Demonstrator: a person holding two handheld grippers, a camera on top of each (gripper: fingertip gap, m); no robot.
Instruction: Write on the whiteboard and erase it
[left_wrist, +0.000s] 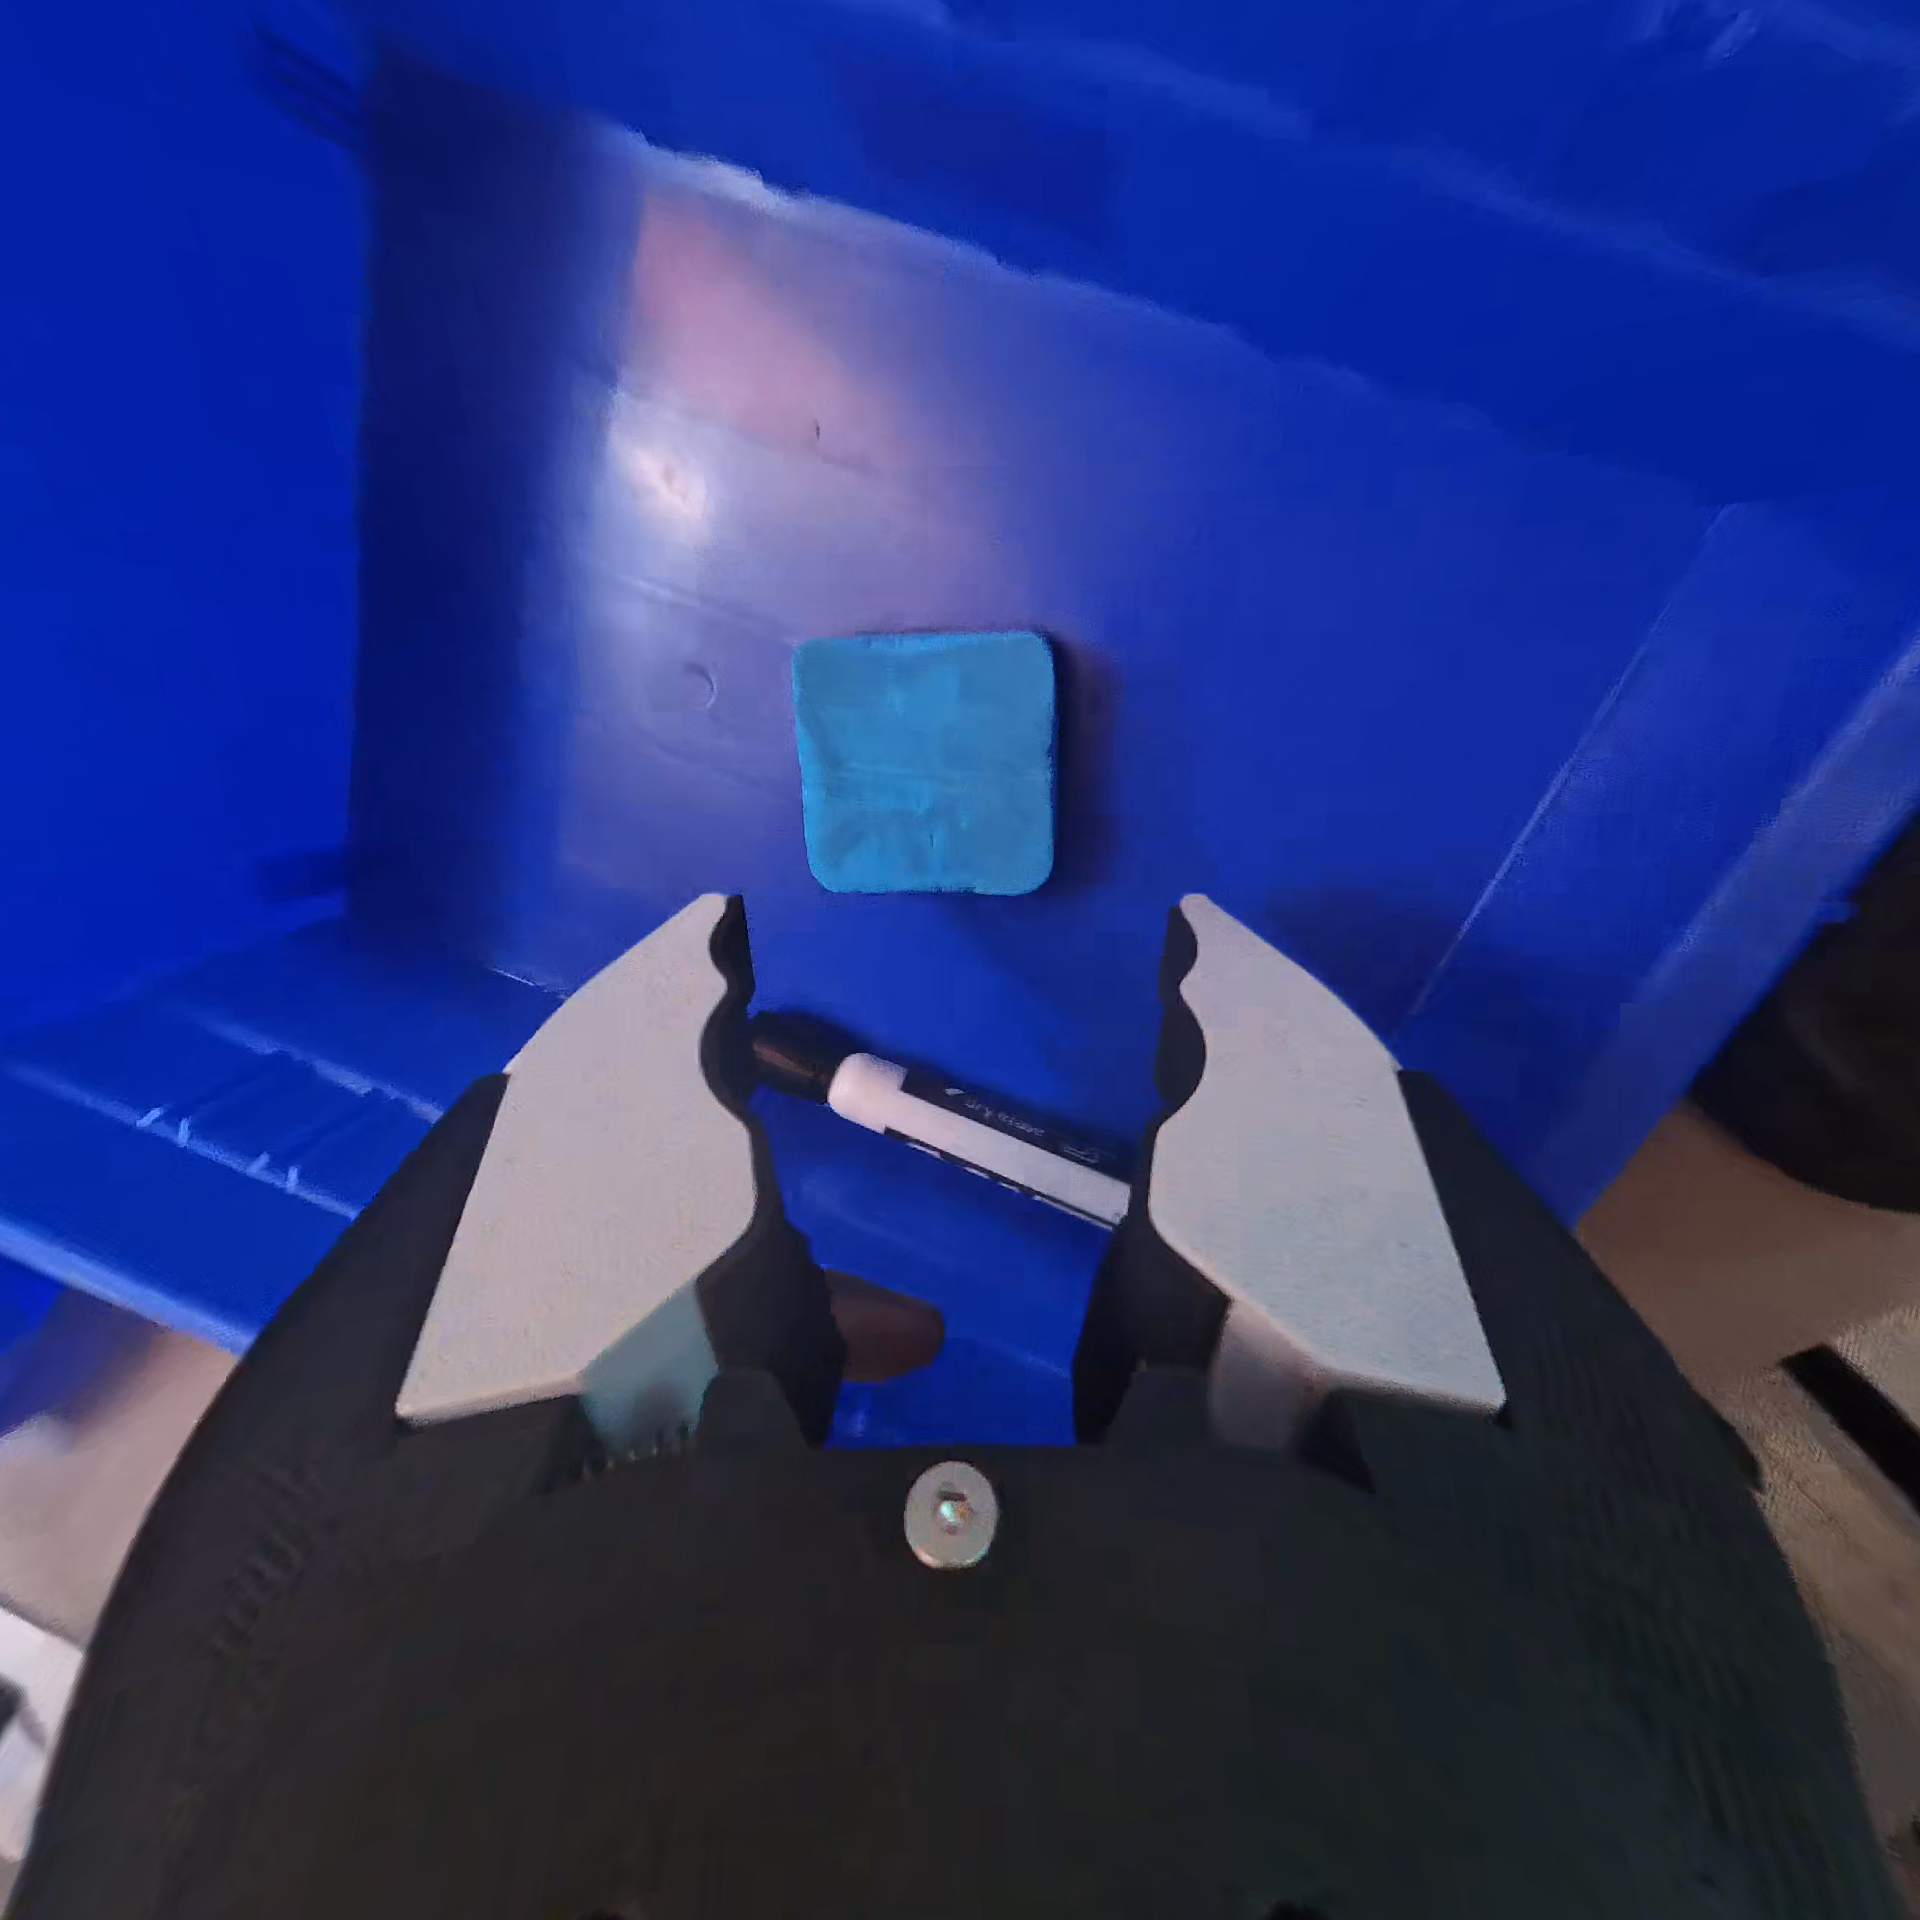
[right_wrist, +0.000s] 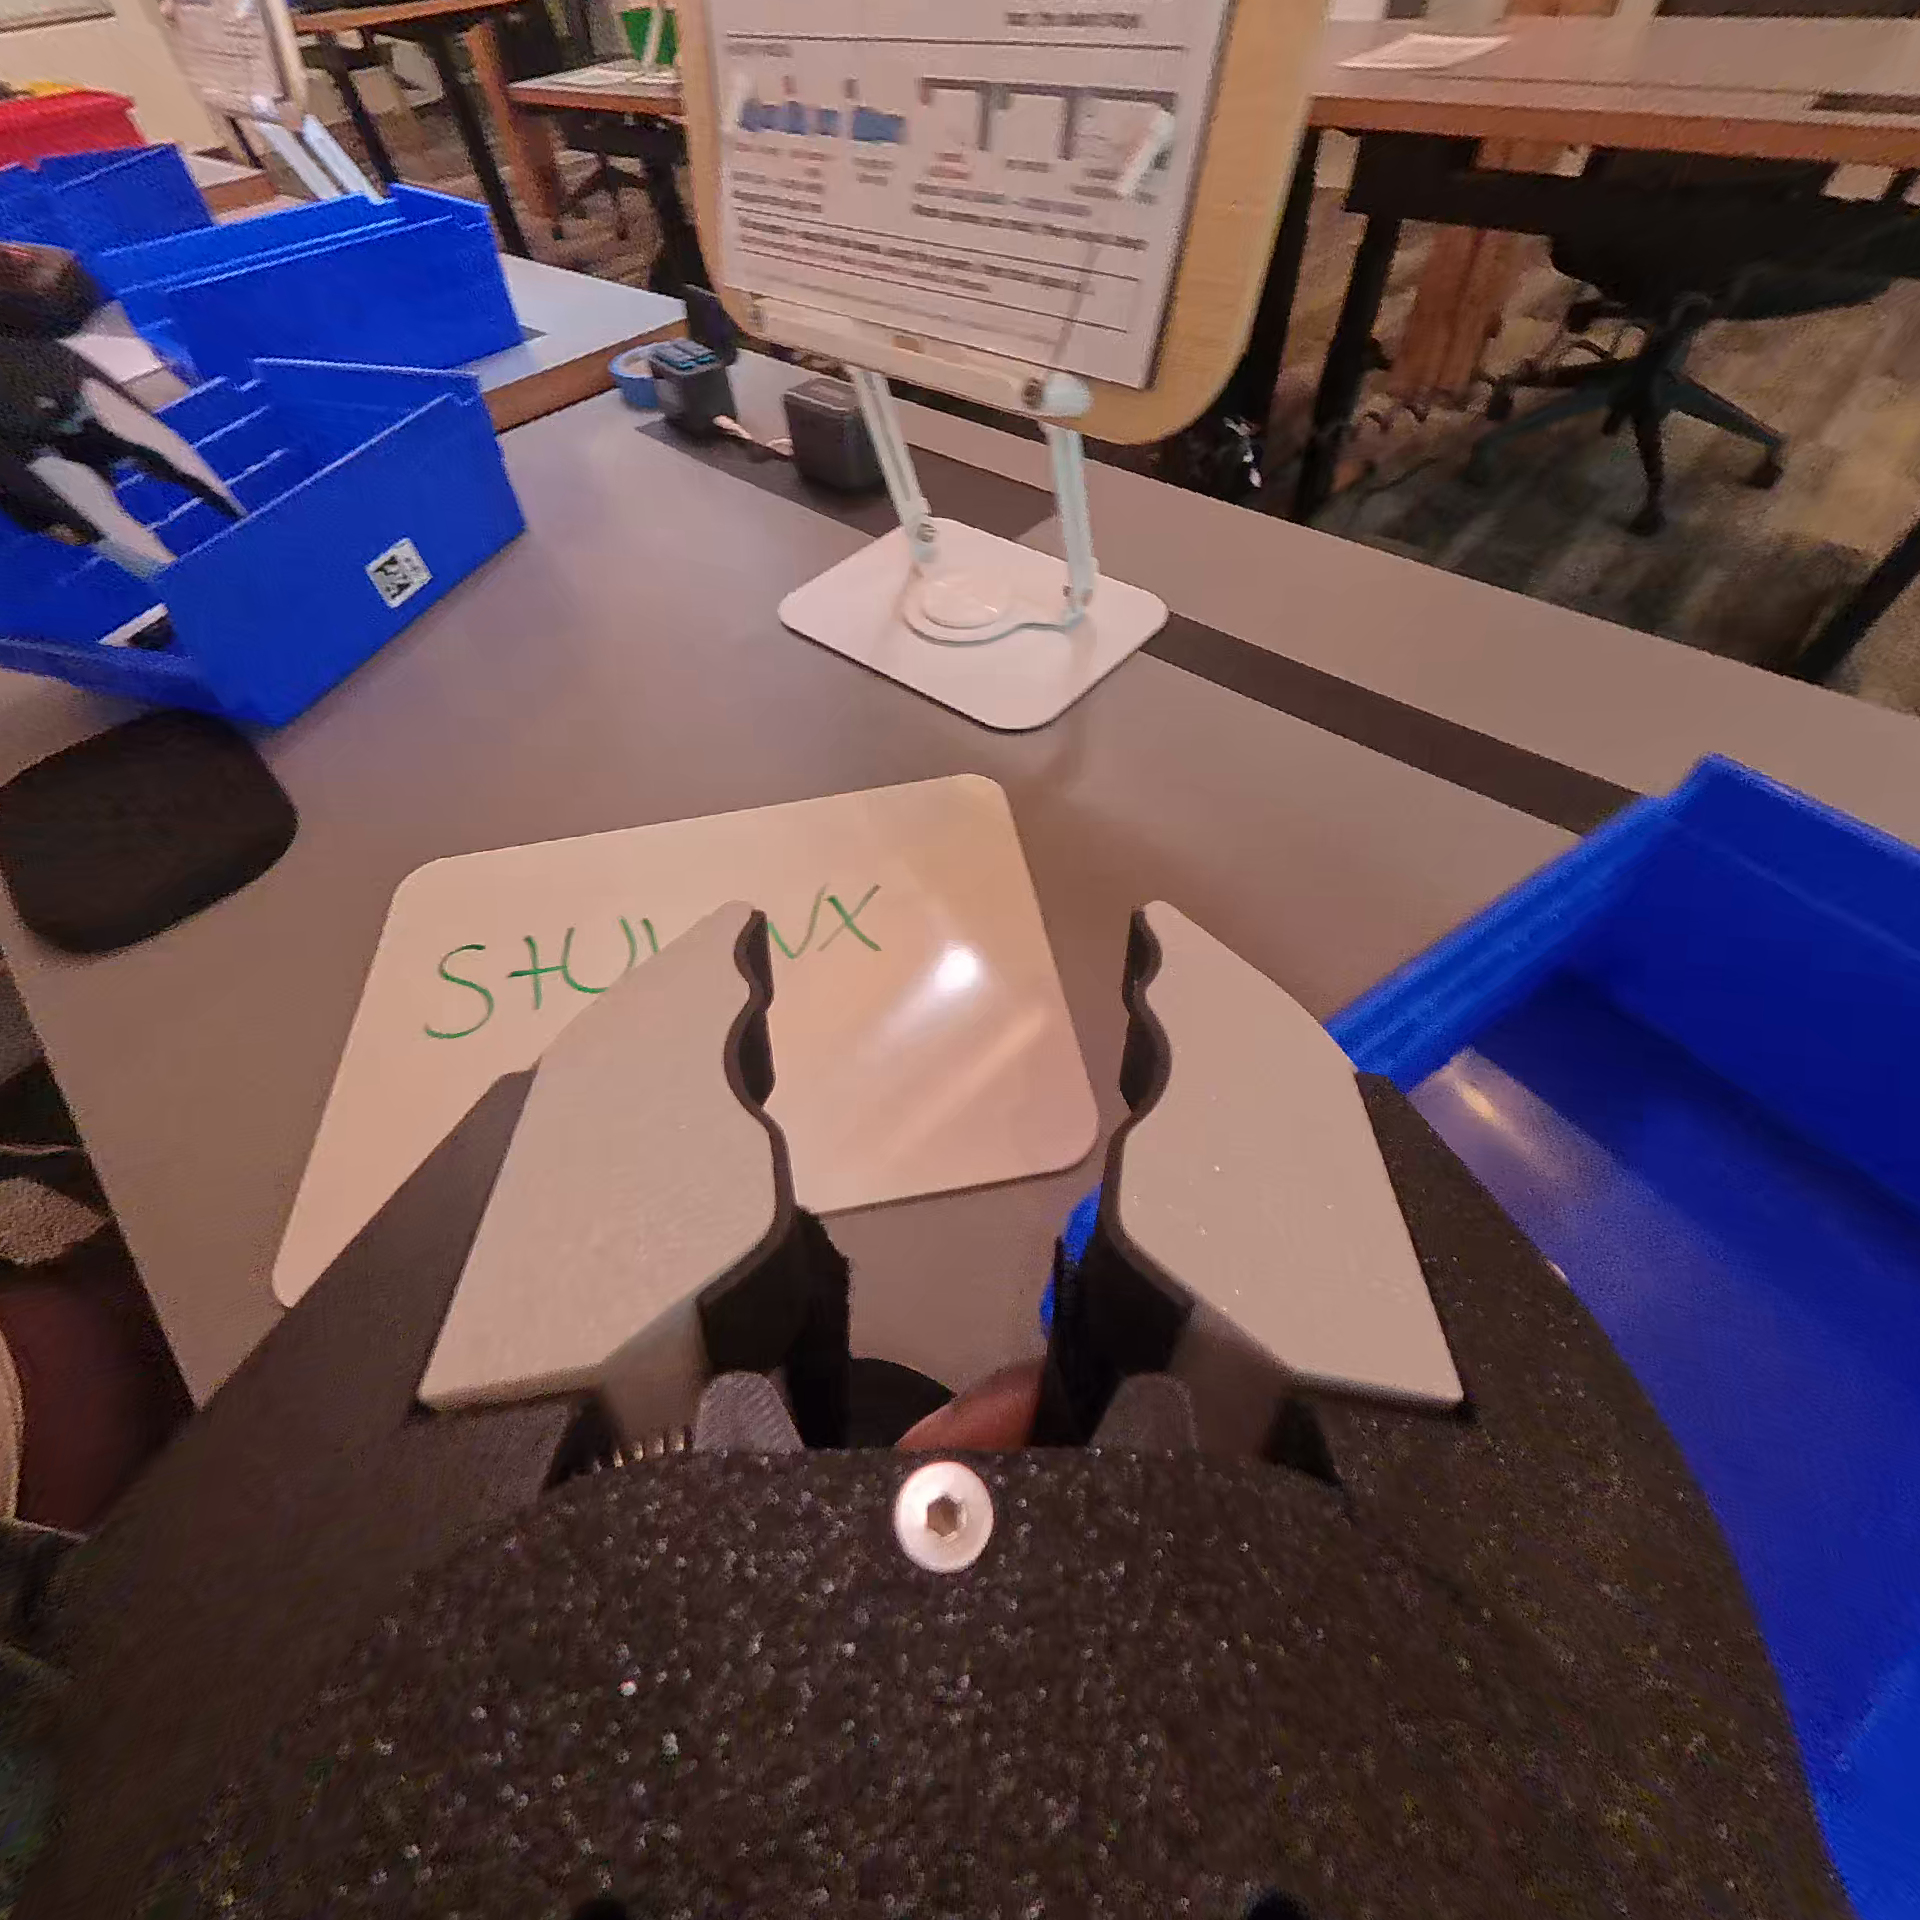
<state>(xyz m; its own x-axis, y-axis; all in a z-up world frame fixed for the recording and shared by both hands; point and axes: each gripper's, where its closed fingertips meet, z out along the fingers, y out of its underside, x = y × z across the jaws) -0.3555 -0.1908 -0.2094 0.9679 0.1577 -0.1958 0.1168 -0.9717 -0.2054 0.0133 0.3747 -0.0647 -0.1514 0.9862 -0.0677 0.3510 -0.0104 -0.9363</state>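
Observation:
In the left wrist view my left gripper (left_wrist: 956, 935) is open over a blue bin (left_wrist: 1351, 623). A light blue square eraser (left_wrist: 925, 764) lies on the bin floor just beyond the fingertips. A white marker with a black cap (left_wrist: 966, 1127) lies on the floor below the open fingers, and neither pad presses on it. In the right wrist view my right gripper (right_wrist: 945, 935) is open and empty above the whiteboard (right_wrist: 914, 1060), which bears green writing (right_wrist: 499, 987) on its left part. The left gripper also shows in the right wrist view (right_wrist: 114, 488), far left, over the blue bins.
The whiteboard lies flat on a grey table (right_wrist: 644, 707). A second blue bin (right_wrist: 1662, 1091) stands close at the right. A sheet holder on a white stand (right_wrist: 977, 623) is behind the board. Blue bins (right_wrist: 343, 561) and a black pad (right_wrist: 135, 821) are at the left. The gap from one gripper's tips to the other's is roughly 70 centimetres.

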